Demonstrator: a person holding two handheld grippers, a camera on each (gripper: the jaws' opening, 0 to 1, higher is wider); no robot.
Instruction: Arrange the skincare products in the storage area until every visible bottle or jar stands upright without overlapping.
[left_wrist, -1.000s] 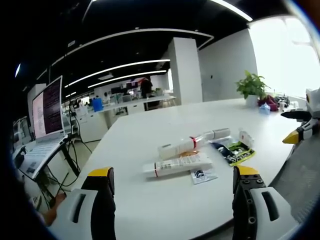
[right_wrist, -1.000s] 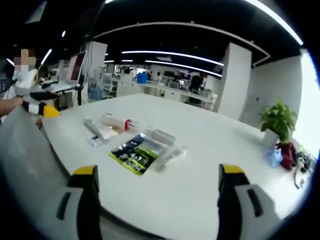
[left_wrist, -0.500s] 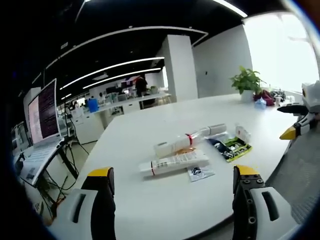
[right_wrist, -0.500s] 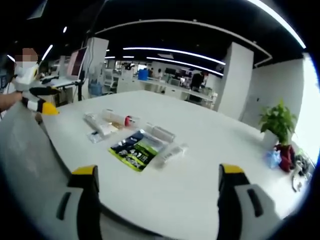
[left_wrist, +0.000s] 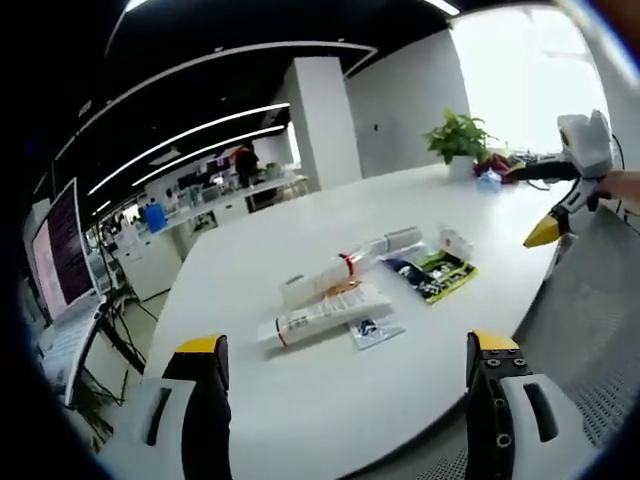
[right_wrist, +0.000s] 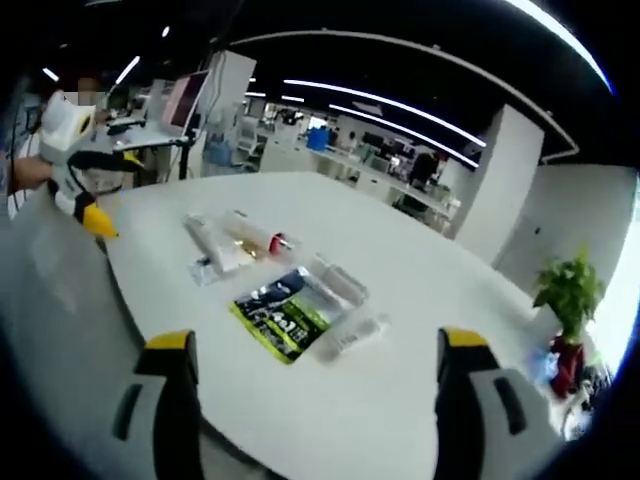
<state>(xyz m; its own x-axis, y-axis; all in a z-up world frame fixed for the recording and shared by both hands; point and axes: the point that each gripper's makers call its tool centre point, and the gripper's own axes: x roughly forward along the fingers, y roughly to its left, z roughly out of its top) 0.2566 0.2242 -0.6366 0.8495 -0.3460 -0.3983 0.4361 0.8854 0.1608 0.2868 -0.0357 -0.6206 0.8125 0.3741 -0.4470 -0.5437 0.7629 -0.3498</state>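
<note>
The skincare tubes (left_wrist: 322, 316) lay flat in a cluster on the white table (left_wrist: 300, 240), long axes across the left gripper's (left_wrist: 345, 372) view, well ahead of its spread, empty jaws. The right gripper (right_wrist: 312, 368), also spread and empty, faced the green sachet (right_wrist: 283, 317).

left gripper (left_wrist: 345, 385) jaws wide apart above near edge of white table (left_wrist: 250, 260) | 2 tubes (left_wrist: 325, 315) lying flat beside green-black sachet (left_wrist: 432, 275) | right gripper (left_wrist: 565, 195) at right | potted plant (left_wrist: 457, 140) far end
</note>
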